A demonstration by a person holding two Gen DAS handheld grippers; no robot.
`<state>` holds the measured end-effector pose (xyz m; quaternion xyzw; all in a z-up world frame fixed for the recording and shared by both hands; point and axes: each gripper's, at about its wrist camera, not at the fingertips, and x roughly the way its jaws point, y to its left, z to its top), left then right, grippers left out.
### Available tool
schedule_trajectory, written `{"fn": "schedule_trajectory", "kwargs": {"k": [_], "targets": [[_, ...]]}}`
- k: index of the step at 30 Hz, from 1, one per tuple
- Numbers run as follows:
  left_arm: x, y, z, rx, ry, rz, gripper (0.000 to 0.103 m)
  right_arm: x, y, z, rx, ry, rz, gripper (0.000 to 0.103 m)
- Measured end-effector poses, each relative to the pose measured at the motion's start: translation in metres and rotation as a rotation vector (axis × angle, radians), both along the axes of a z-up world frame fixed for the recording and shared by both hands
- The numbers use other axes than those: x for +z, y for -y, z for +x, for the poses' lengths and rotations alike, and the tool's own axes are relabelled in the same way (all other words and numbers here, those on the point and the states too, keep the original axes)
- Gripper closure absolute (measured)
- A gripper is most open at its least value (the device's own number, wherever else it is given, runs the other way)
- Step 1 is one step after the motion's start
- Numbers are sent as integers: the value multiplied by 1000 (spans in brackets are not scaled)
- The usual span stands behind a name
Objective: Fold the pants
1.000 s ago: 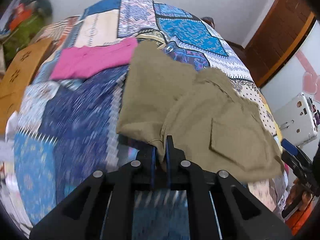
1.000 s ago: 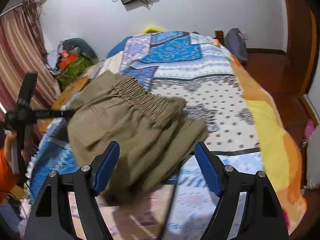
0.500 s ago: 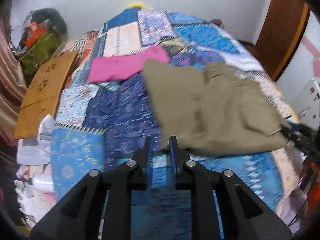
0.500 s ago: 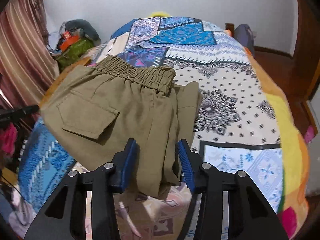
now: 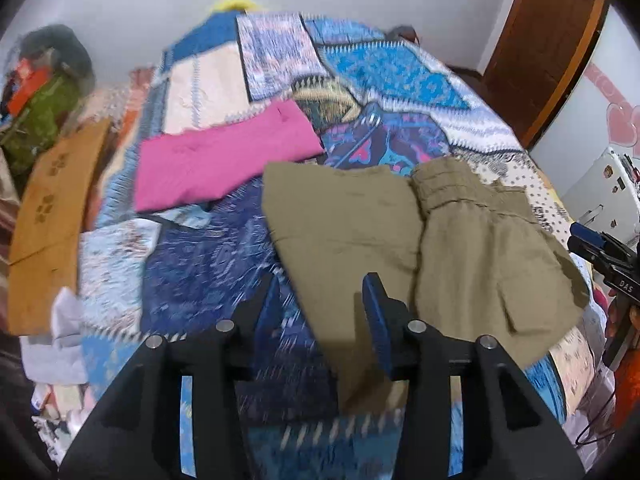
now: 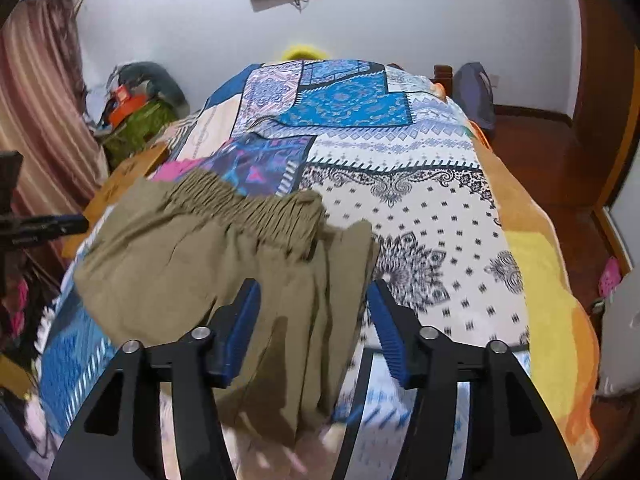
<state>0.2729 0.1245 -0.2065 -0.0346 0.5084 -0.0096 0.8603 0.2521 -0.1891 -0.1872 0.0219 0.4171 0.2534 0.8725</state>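
Olive-khaki pants (image 5: pixel 420 240) lie folded on the patchwork bedspread (image 5: pixel 380 76), with the elastic waistband (image 6: pixel 248 208) toward the far side. My left gripper (image 5: pixel 322 300) is open and hovers over the near left edge of the pants, holding nothing. My right gripper (image 6: pixel 312 312) is open, its blue pads on either side of the near folds of the pants (image 6: pixel 208 264), not closed on them. The right gripper also shows at the right edge of the left wrist view (image 5: pixel 600 248).
A folded pink garment (image 5: pixel 224 160) lies on the bed beyond the pants. A brown cardboard panel (image 5: pixel 48 220) and a pile of bags (image 5: pixel 36 96) stand at the bed's left. A wooden door (image 5: pixel 548 40) and a white appliance (image 5: pixel 600 196) are on the right.
My left gripper let go of the pants' edge, drew back and opened. My right gripper narrowed, then opened again. The pants now lie flat on the bed.
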Motion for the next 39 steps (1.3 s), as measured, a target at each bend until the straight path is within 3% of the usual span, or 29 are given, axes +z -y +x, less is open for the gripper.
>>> {"fn": "schedule_trajectory", "kwargs": {"k": [3, 5, 11, 16, 22, 27, 30, 35, 39], "targets": [[-27, -3, 19, -20, -67, -28, 64, -15, -4, 17, 22, -83, 19, 47], [-35, -6, 21, -28, -52, -26, 64, -30, -13, 23, 53, -119, -10, 47], [-36, -19, 14, -12, -32, -12, 64, -43, -10, 27, 67, -129, -33, 47], [-27, -31, 5, 44, -31, 71, 67, -35, -1, 23, 44, -99, -77, 48], [-12, -39, -14, 38, -13, -48, 68, -15, 3, 11, 33, -111, -33, 47], [-15, -22, -15, -10, -28, -172, 66, -15, -3, 7, 43, -163, 23, 36], [-28, -11, -11, -32, -63, -173, 64, -28, -7, 9, 28, -200, 8, 35], [-30, -5, -5, -47, -36, -176, 60, -44, 0, 17, 4, -246, 82, 29], [-32, -3, 4, -56, -29, -164, 60, -51, -5, 34, 50, -259, 101, 29]]}}
